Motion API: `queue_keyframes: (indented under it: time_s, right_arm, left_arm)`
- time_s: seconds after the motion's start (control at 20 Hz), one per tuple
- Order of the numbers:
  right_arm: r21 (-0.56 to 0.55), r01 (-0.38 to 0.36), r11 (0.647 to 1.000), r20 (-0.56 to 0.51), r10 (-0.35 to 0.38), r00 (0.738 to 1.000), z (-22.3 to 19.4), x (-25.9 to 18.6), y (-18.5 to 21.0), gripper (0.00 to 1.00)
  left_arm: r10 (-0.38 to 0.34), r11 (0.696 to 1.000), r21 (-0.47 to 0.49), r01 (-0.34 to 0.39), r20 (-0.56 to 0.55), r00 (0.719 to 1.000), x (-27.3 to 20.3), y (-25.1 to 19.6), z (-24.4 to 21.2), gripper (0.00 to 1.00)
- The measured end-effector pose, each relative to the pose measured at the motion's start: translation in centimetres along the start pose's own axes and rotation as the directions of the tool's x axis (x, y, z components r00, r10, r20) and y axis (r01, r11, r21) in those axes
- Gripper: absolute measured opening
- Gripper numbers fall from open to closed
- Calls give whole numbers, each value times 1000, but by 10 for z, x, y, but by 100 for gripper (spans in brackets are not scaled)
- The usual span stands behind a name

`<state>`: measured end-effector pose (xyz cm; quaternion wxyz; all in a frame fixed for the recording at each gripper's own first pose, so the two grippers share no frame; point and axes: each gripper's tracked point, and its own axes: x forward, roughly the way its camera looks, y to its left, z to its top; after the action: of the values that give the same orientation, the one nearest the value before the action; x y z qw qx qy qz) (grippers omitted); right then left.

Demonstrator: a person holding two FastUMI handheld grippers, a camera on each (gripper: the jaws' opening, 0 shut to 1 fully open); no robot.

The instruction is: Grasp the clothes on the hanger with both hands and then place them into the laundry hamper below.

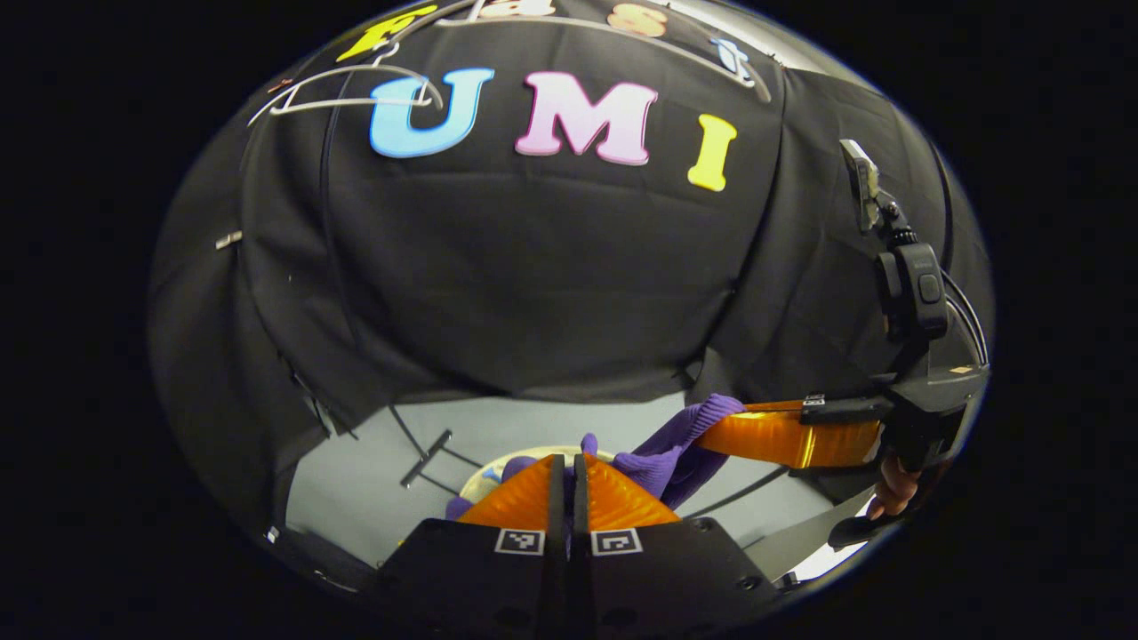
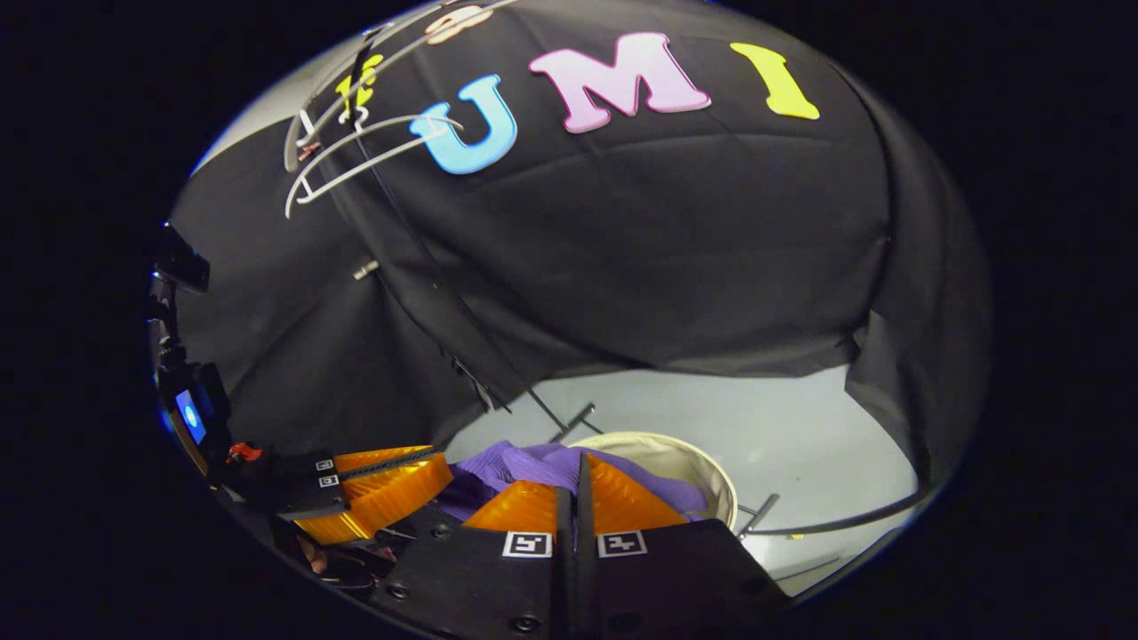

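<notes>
A purple knitted garment (image 1: 669, 449) is stretched between both grippers above the cream laundry hamper (image 1: 484, 480). My left gripper (image 1: 569, 462) is shut on one end of it, purple cloth poking out around its orange fingers. In the left gripper view the right gripper (image 1: 725, 427) comes in from the right, shut on the other end. In the right gripper view my right gripper (image 2: 580, 464) is shut on the purple garment (image 2: 542, 464) just over the hamper (image 2: 702, 471), and the left gripper (image 2: 440, 467) shows at lower left. A bare white hanger (image 2: 356, 160) hangs high up.
A white hanger (image 1: 347, 93) hangs on the rail at the upper left. The rack's thin black legs (image 1: 427, 458) stand on the light grey floor (image 2: 782, 418) around the hamper. A hand (image 1: 893, 489) holds the right gripper's handle.
</notes>
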<state>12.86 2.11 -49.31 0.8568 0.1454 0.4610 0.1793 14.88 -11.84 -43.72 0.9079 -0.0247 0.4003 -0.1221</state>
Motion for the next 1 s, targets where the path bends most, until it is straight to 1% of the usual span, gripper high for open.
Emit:
queue_keyframes:
  time_s: [0.2, 0.3, 0.4, 0.5, 0.55, 0.6, 0.65, 0.7, 0.8, 0.85, 0.9, 0.95, 1.0]
  right_arm:
    - [-11, 73, 997, -119, -74, 990, -46, 23, -30, 4]
    - [-31, 89, 996, -164, -93, 982, -65, 32, -39, 4]
    - [-55, 116, 992, -211, -125, 970, -79, 33, -51, 4]
    - [-55, 139, 989, -259, -149, 954, -98, 42, -61, 5]
    - [-33, 128, 991, -279, -132, 951, -102, 40, -57, 5]
    - [13, 117, 993, -306, -108, 946, -110, 42, -50, 0]
    - [37, 126, 991, -331, -107, 938, -113, 43, -46, 23]
    - [36, 157, 987, -348, -135, 928, -118, 42, -51, 46]
    - [17, 212, 977, -342, -193, 920, -117, 46, -66, 92]
    - [5, 220, 976, -327, -206, 922, -114, 46, -69, 96]
    - [-24, 233, 972, -317, -229, 920, -111, 47, -72, 88]
    - [-65, 250, 966, -324, -257, 910, -113, 45, -75, 89]
    - [-96, 259, 961, -338, -277, 899, -119, 40, -78, 100]
  left_arm:
    - [18, 1000, -21, -21, -115, 993, 11, -1, -38, 5]
    - [25, 999, -20, -28, -159, 987, 24, 6, -60, 5]
    - [23, 1000, -13, -26, -207, 978, 32, 6, -77, 6]
    - [21, 1000, -14, -25, -255, 967, 37, 5, -89, 5]
    - [16, 1000, -21, -23, -272, 962, 39, 4, -93, 5]
    - [32, 999, -18, -39, -294, 955, 43, 8, -100, 9]
    - [57, 998, -2, -60, -327, 943, 45, 13, -107, 30]
    - [82, 997, 23, -79, -348, 934, 62, 19, -131, 51]
    - [90, 996, 40, -81, -371, 924, 45, 17, -130, 94]
    - [86, 996, 39, -77, -376, 923, 47, 15, -136, 95]
    - [84, 996, 36, -76, -376, 923, 43, 12, -136, 95]
    - [83, 997, 31, -77, -373, 924, 41, 11, -135, 96]
    - [82, 997, 24, -79, -373, 924, 37, 11, -135, 93]
